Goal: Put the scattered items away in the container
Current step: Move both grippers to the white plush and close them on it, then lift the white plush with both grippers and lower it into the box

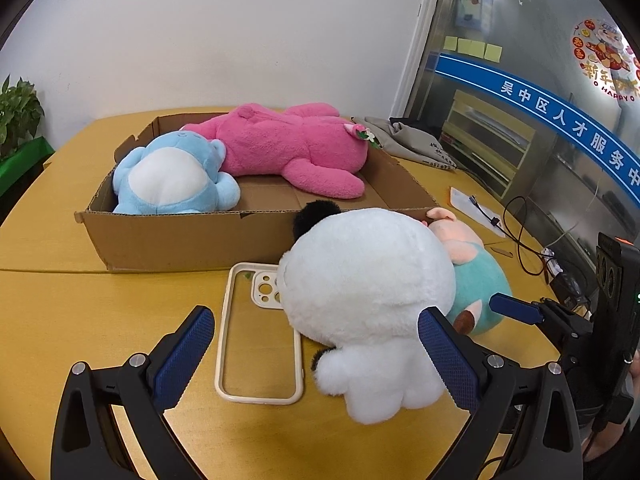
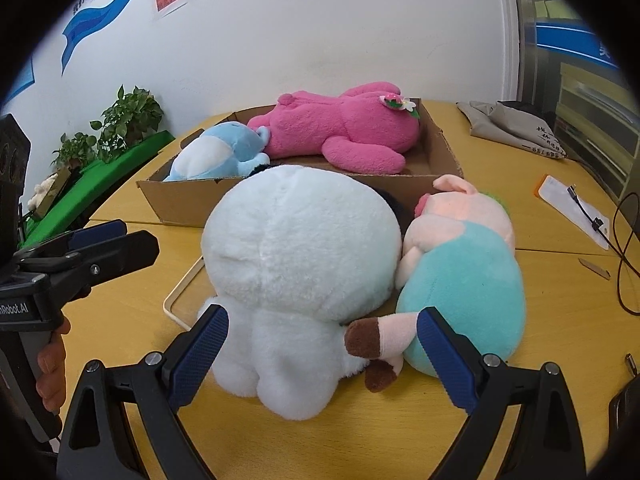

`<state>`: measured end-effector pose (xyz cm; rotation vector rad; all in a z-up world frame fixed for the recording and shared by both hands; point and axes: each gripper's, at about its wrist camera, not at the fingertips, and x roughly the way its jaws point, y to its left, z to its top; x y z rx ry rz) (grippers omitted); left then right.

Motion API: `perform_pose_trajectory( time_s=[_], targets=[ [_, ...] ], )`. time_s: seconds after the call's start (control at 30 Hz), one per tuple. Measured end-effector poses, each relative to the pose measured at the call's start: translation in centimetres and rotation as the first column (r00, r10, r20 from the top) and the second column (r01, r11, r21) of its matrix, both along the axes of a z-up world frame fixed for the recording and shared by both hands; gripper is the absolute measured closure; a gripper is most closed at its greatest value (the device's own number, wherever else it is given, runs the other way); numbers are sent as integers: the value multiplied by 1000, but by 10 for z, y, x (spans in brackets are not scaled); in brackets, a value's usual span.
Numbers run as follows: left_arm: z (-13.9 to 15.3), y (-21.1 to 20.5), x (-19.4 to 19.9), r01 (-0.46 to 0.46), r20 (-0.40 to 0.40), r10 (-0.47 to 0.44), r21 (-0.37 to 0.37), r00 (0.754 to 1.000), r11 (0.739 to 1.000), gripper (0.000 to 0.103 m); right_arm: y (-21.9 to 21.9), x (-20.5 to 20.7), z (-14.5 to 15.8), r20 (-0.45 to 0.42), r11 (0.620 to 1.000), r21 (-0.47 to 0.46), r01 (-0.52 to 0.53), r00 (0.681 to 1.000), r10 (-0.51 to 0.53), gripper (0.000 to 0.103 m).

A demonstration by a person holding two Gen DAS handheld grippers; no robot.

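Two grippers spread open, left gripper (image 1: pixel 316 344) alone showing whole phone case (image 1: pixel 258 336), right gripper (image 2: pixel 322 346) straddling white plush (image 2: pixel 296 272)

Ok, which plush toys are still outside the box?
Two: the white plush and the pig in teal beside it, both on the table in front of the box. The blue and pink ones are already inside.

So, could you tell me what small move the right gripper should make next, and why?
Probably ease the right gripper forward and close on the white plush. Its jaws are open around the toy's lower body, and this toy lies on the table outside the cardboard box, which already holds the pink plush and the blue plush.
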<state>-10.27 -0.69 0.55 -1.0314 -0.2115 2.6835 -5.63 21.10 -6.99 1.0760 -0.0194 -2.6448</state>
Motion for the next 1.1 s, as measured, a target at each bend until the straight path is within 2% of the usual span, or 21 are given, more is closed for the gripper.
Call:
perform_pose_trajectory(
  time_s=[0.2, 0.3, 0.47, 0.57, 0.6, 0.63, 0.67, 0.7, 0.77, 0.83, 1.03, 1.1],
  targets=[
    [0, -1, -9, 10, 5, -10, 17, 1000, 1000, 0, -1, 1, -5, 16, 1000, -22, -13, 1000, 13, 7],
    [-4, 2, -24, 57, 18, -58, 46, 998, 997, 0, -3, -1, -12, 43, 998, -53, -37, 998, 39, 7],
    [-22, 15, -58, 118, 54, -119, 21, 991, 993, 0, -22, -8, -33, 88, 992, -80, -93, 991, 100, 8],
    [-34, 21, -74, 176, 85, -180, 53, 980, 983, 1, -32, -15, -46, 84, 996, -61, -67, 994, 72, 12],
    [-35, 20, -76, 185, 95, -192, 79, 977, 980, 6, -34, -17, -50, 81, 997, -43, -58, 995, 61, 16],
    [-36, 20, -76, 196, 100, -206, 102, 973, 975, 9, -35, -18, -52, 78, 997, -39, -60, 995, 63, 18],
    [-37, 19, -75, 217, 104, -231, 128, 967, 968, 21, -35, -18, -52, 71, 997, -47, -67, 995, 70, 20],
    [-37, 18, -73, 238, 105, -255, 148, 961, 960, 28, -35, -16, -52, 66, 996, -51, -74, 995, 77, 25],
    [-35, 17, -68, 246, 102, -261, 139, 960, 959, 32, -35, -13, -52, 56, 995, -42, -94, 994, 96, 30],
    [-32, 15, -59, 245, 95, -258, 133, 961, 960, 34, -36, -10, -51, 48, 992, -42, -116, 992, 118, 35],
    [-26, -9, -26, 196, 99, -209, 131, 973, 972, 34, -44, 7, -49, 42, 965, -110, -239, 969, 244, 35],
    [-27, -18, -21, 191, 103, -205, 137, 973, 972, 32, -46, 13, -48, 46, 953, -131, -274, 958, 282, 35]
  ],
)
